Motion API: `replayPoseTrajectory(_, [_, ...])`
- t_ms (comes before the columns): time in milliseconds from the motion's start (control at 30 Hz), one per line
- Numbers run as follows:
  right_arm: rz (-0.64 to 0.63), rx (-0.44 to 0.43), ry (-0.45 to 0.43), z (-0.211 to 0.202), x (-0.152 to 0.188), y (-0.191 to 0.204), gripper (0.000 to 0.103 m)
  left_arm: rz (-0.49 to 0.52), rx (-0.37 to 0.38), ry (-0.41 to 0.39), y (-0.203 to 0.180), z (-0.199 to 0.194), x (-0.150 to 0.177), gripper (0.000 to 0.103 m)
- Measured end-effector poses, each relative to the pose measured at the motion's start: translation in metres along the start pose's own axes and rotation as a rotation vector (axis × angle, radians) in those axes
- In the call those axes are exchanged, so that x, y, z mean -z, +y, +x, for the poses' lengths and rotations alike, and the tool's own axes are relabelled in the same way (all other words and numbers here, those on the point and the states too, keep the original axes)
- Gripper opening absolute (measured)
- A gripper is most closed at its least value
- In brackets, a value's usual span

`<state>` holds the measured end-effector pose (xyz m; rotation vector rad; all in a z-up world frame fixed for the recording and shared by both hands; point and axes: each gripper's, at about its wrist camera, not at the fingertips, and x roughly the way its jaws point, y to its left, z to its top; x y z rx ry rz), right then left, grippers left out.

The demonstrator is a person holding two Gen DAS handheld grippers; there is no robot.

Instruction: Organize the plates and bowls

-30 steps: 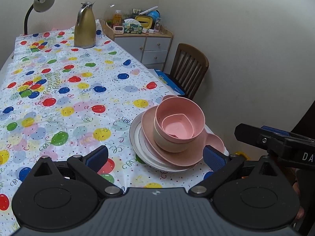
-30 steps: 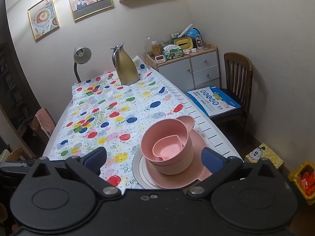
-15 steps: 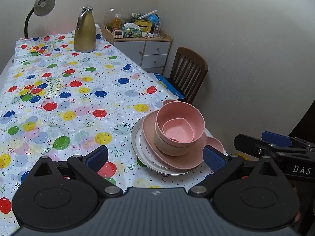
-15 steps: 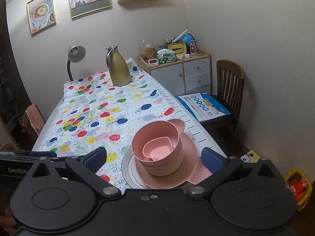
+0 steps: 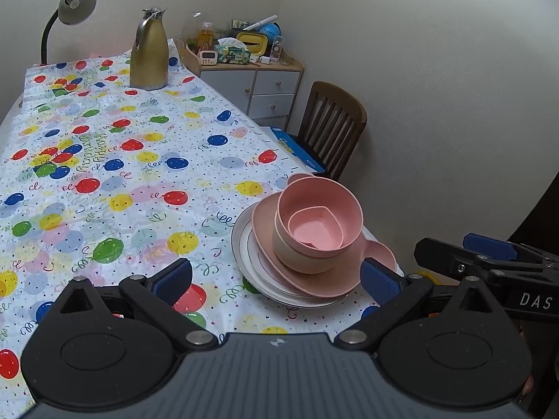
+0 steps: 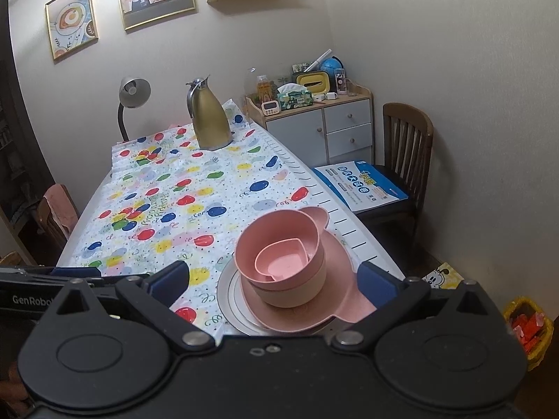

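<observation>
- The stack of dishes sits near the right edge of the worktop (image 5: 104,181), lower middle of both views.
- At the bottom lies a white plate (image 5: 244,255) with a thin gold ring; on it rests a pink plate (image 5: 265,223) with rounded ear-like lobes.
- On the pink plate stands a cream bowl (image 5: 290,255), a pink bowl (image 5: 349,206) nested in it, and a small pink heart-shaped dish (image 5: 314,232) inside that.
- The left tongs (image 5: 276,281) are spread wide, blue pads (image 5: 173,279) apart, grasping nothing, in front of the stack.
- The right tongs (image 6: 272,281) are likewise spread and unloaded, flanking the stack in their own view.
- A gold jug (image 5: 148,52) stands at the upper left, well apart from the dishes.
- The worktop carries a balloon-print cloth.
</observation>
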<state>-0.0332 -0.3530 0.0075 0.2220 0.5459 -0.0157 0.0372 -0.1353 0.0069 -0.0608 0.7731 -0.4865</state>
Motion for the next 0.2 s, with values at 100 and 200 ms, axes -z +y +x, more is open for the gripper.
replayPoseTrajectory(100, [0.0,-0.002,0.001,0.0001,-0.0001,0.0,0.103,-0.002,-0.002,0.001,0.0015,0.0006,0.0005,0.103])
replayPoseTrajectory(200, [-0.003,-0.006,0.003,-0.0007,0.0042,0.0008,0.103,-0.007,-0.004,0.004,0.0052,0.001,0.001,0.103])
